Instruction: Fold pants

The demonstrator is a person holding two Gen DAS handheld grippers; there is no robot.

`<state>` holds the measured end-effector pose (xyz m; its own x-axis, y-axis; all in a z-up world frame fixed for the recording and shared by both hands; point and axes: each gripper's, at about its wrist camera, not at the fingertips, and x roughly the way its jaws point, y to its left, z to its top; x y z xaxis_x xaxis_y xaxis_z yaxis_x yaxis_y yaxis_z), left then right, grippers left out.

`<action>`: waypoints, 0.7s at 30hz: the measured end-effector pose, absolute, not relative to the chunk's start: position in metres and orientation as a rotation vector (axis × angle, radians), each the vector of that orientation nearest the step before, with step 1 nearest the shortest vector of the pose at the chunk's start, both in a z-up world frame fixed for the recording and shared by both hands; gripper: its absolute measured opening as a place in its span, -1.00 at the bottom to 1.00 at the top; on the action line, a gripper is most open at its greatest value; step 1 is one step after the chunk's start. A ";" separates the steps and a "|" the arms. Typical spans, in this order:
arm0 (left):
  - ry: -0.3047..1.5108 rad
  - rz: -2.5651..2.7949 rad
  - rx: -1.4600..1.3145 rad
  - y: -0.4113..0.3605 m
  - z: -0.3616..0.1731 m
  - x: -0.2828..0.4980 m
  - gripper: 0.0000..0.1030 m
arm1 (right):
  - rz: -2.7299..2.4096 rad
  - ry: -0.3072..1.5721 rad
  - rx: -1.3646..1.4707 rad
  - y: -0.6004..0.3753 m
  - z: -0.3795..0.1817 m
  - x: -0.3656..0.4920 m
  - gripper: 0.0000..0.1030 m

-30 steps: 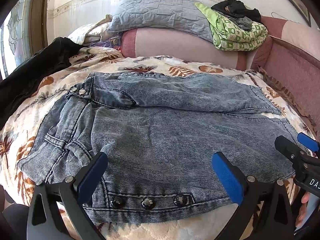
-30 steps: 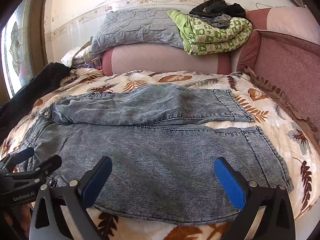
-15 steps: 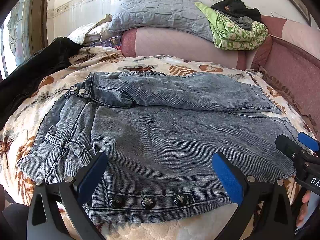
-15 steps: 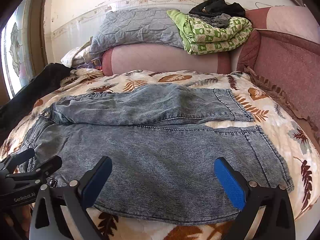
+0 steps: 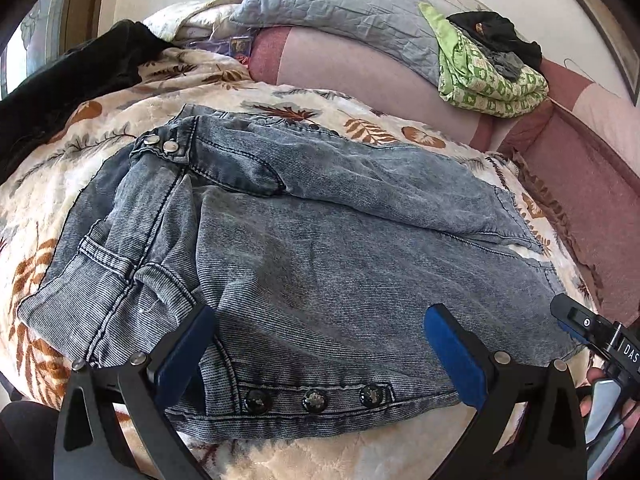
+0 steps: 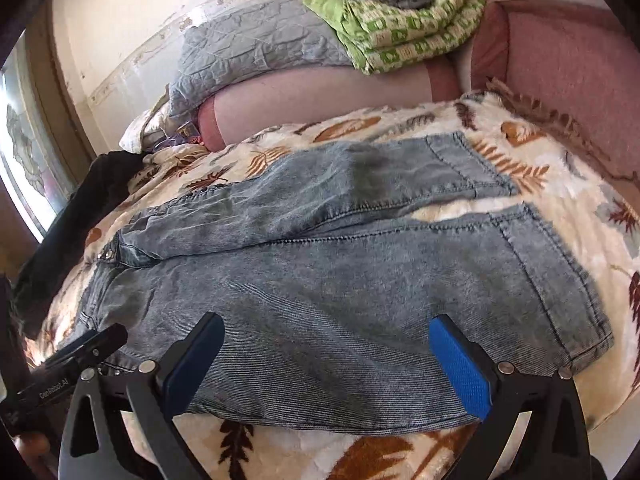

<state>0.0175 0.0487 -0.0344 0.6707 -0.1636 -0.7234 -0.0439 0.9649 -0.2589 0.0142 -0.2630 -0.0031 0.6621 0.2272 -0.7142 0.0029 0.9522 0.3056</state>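
Note:
Washed blue denim pants lie spread flat on the bed, waistband to the left, both legs running right. In the right wrist view the pants show two leg hems at the right. My left gripper is open and empty, over the near edge by three dark buttons. My right gripper is open and empty over the near leg's lower edge. Each gripper shows at the edge of the other's view: the right one and the left one.
The bed has a cream blanket with leaf print. A dark garment lies at the left. A grey quilt and a green patterned blanket sit on the pink bolster. A pink padded side rises at the right.
Both grippers have tilted, the left view rolling clockwise and the right anticlockwise. The pants lie as before and both grippers stay open.

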 end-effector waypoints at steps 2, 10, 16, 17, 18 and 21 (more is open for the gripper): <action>0.865 -0.090 -0.267 0.051 -0.026 0.025 1.00 | 0.176 0.884 0.365 -0.276 -0.002 0.022 1.00; 0.859 -0.104 -0.349 0.114 0.030 0.102 1.00 | 0.146 0.909 0.397 -0.365 0.053 0.118 1.00; 0.888 0.103 -0.408 0.191 0.035 0.184 1.00 | -0.012 1.001 0.497 -0.443 0.041 0.205 1.00; 0.892 0.117 -0.408 0.198 0.033 0.194 1.00 | -0.040 1.013 0.500 -0.451 0.036 0.215 1.00; 0.904 0.116 -0.394 0.203 0.031 0.205 1.00 | -0.061 1.025 0.497 -0.457 0.032 0.223 1.00; 0.941 0.114 -0.363 0.212 0.019 0.229 1.00 | -0.093 1.056 0.499 -0.472 0.016 0.242 0.97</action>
